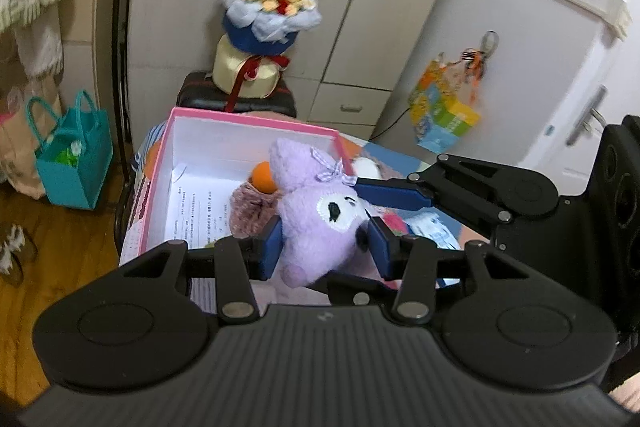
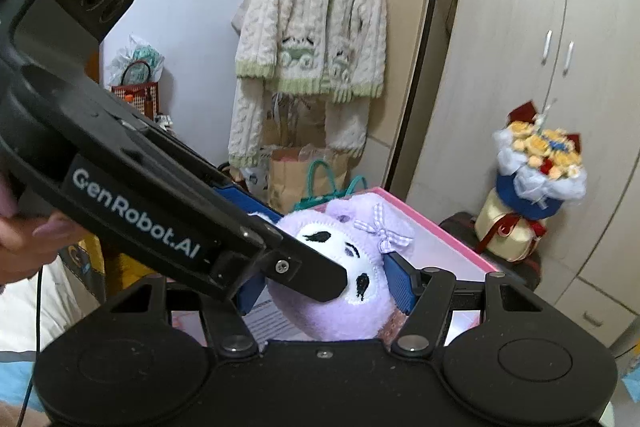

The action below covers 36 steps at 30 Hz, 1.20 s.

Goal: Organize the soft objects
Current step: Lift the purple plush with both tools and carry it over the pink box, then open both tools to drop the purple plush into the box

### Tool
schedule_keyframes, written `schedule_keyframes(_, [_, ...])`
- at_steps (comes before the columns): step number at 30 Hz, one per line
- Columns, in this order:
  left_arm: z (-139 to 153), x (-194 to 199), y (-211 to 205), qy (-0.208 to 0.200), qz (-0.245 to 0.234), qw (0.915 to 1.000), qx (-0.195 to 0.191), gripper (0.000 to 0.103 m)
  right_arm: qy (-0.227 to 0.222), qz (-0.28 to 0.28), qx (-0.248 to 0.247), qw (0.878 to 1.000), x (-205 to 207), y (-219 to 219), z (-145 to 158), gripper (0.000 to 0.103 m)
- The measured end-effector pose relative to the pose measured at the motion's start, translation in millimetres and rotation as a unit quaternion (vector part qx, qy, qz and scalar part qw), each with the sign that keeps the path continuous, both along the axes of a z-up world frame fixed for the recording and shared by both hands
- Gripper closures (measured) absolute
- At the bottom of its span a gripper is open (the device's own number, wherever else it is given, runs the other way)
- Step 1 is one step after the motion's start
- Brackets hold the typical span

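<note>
The purple plush toy hangs over the pink box, left gripper and right gripper both clamping it; probably light and squashy, best gripped at its head, box at 11 o'clock

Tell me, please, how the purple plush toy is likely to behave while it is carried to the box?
The purple plush toy looks soft: it probably squashes between the left claw pads. Its fuzzy fabric seems unlikely to slip. Its ear above looks floppy and may catch on the pink box rim.
</note>
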<state>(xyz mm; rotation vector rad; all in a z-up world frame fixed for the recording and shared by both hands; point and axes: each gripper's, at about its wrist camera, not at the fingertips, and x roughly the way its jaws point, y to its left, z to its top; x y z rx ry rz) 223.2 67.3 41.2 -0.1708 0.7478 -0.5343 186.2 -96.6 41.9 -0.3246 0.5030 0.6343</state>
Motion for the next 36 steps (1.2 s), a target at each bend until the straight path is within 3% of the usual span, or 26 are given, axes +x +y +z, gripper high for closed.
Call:
schedule_keyframes(5, [-25.5, 49.8, 4.8, 0.044, 0.004, 0.9990, -0.011, 0.059, 0.044, 0.020, -0.004, 0.999, 49.4, 0.6, -14.9, 0.036])
schedule_keyframes(10, [-49.0, 87.7, 9.5, 0.095, -0.003, 0.9951, -0.028, 0.061, 0.061, 0.037, -0.035, 0.997, 81.1, 10.8, -32.1, 0.037])
schedule_keyframes(17, [-67.1, 110.4, 5.2, 0.113, 0.003, 0.9935, -0.013, 0.062, 0.065, 0.055, -0.081, 0.993, 104.1, 22.9, -47.5, 0.045])
schedule_keyframes(22, [-58.8, 96.3, 8.9, 0.059, 0.022, 0.9979, 0.016, 0.062, 0.070, 0.036, -0.065, 0.995, 96.4, 5.7, -48.3, 0.046])
schedule_keyframes(28, [-35.5, 59.4, 22.1, 0.001, 0.030, 0.9990, 0.034, 0.060, 0.053, 0.026, -0.016, 0.998, 39.9, -22.3, -29.3, 0.042])
schedule_keyframes(36, [-6.2, -8.6, 19.2, -0.043, -0.012, 0.9972, 0.060, 0.057, 0.051, -0.028, 0.001, 0.998, -20.9, -36.4, -10.0, 0.037])
